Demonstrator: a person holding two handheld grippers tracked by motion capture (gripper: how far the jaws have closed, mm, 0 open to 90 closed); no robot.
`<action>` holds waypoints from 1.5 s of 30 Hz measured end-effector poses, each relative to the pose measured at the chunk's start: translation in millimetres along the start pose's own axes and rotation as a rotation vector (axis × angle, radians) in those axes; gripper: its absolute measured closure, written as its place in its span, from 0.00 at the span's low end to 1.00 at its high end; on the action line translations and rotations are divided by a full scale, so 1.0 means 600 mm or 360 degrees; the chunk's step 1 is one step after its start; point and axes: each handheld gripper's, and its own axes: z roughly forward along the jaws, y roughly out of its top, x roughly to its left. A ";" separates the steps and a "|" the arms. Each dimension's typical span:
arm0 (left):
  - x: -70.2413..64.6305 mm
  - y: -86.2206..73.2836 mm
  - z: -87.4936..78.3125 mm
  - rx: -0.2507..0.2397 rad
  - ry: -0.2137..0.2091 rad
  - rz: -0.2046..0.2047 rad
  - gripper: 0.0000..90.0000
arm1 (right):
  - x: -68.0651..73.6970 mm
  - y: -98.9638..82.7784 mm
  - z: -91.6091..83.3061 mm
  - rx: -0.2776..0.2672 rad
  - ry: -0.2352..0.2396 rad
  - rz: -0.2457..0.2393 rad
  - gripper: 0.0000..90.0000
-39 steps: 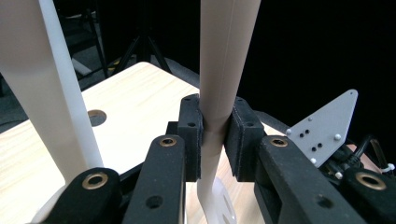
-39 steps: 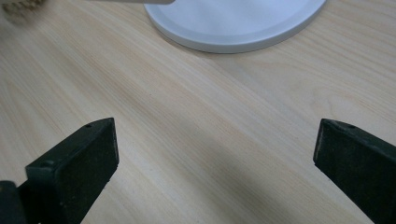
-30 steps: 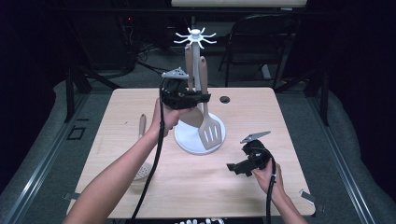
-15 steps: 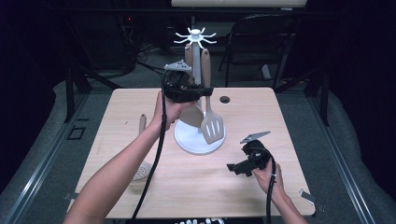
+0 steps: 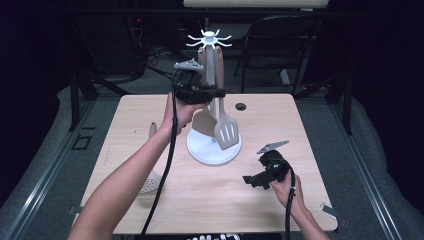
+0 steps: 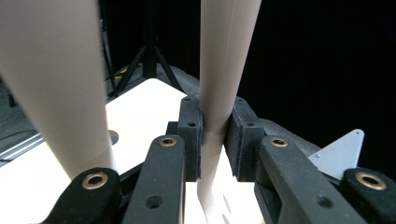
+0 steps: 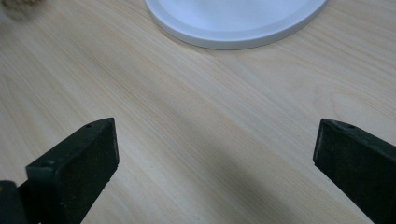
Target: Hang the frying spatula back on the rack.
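A person's left gripper (image 5: pixel 212 92) clamps the handle of a slotted spatula (image 5: pixel 226 132) at the utensil stand (image 5: pixel 214 149) near the table's centre, its pads (image 6: pixel 192 135) pressed tight on either side of the beige shaft. The grip sits high on the handle, at about 12 o'clock from the blade, probably so the tool hangs straight under the hooked white crown (image 5: pixel 209 39) — whether it is going onto a hook or coming off cannot be told. A second beige utensil (image 5: pixel 204 120) hangs just beside it, its blade at 9 o'clock from the spatula's.

The right gripper (image 5: pixel 250 180) rests low at 4 o'clock from the stand's round white base, jaws spread wide over bare wood and holding nothing — parked, by the look of it, to keep clear of the working hand. A strainer spoon (image 5: pixel 150 172) lies at 8 o'clock from the stand, near the left forearm.

The table (image 5: pixel 280 120) is pale wood-grain with a small dark hole at 1 o'clock from the stand. It stands on grey carpet in a dark room, with a folding chair (image 5: pixel 280 45) and black stand legs behind.
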 end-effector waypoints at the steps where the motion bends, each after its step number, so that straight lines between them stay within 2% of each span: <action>1: 0.001 0.000 0.001 0.0000 0.0006 -0.0003 0.86 | 0.000 0.000 0.000 -0.0001 -0.0002 0.0001 0.00; 5: 0.008 -0.002 0.004 0.0009 0.0033 -0.0008 0.86 | 0.000 0.000 0.000 0.0006 -0.0009 -0.0004 0.00; 10: 0.011 -0.003 0.007 0.0024 0.0084 0.0020 0.86 | 0.000 0.000 0.001 0.0009 -0.0011 -0.0005 0.00; 21: 0.005 -0.003 0.009 0.0028 0.0197 0.0082 0.86 | 0.001 0.000 0.002 0.0011 -0.0009 -0.0018 0.00; 23: 0.004 -0.004 0.009 0.0024 0.0213 0.0095 0.86 | 0.001 0.001 0.000 0.0025 -0.0033 -0.0034 0.00; 26: 0.004 -0.004 0.008 0.0019 0.0226 0.0098 0.86 | 0.001 0.000 0.003 0.0006 -0.0001 -0.0015 0.00; 28: 0.003 -0.005 0.007 0.0013 0.0236 0.0098 0.85 | 0.001 0.000 0.003 0.0010 -0.0008 -0.0017 0.00; 29: 0.003 -0.005 0.007 0.0004 0.0233 0.0091 0.85 | 0.002 -0.001 0.004 0.0005 -0.0004 -0.0011 0.00; 30: 0.004 -0.005 0.005 -0.0002 0.0228 0.0086 0.85 | 0.000 0.000 0.001 0.0036 -0.0035 -0.0039 0.00; 31: 0.004 -0.005 0.004 -0.0001 0.0228 0.0084 0.84 | 0.002 -0.001 0.007 -0.0005 0.0036 0.0000 0.00; 33: 0.004 -0.005 0.002 -0.0008 0.0232 0.0085 0.82 | 0.001 0.000 0.003 0.0029 -0.0017 -0.0032 0.00; 37: 0.001 -0.005 -0.004 0.0000 0.0220 0.0081 0.78 | 0.001 -0.001 0.005 0.0021 0.0008 -0.0021 0.00; 43: -0.005 -0.007 -0.011 0.0025 0.0179 0.0075 0.61 | 0.002 -0.001 0.006 0.0016 0.0008 -0.0018 0.00; 45: -0.006 -0.009 -0.014 0.0029 0.0147 0.0074 0.55 | 0.001 -0.001 0.005 0.0020 0.0012 -0.0023 0.00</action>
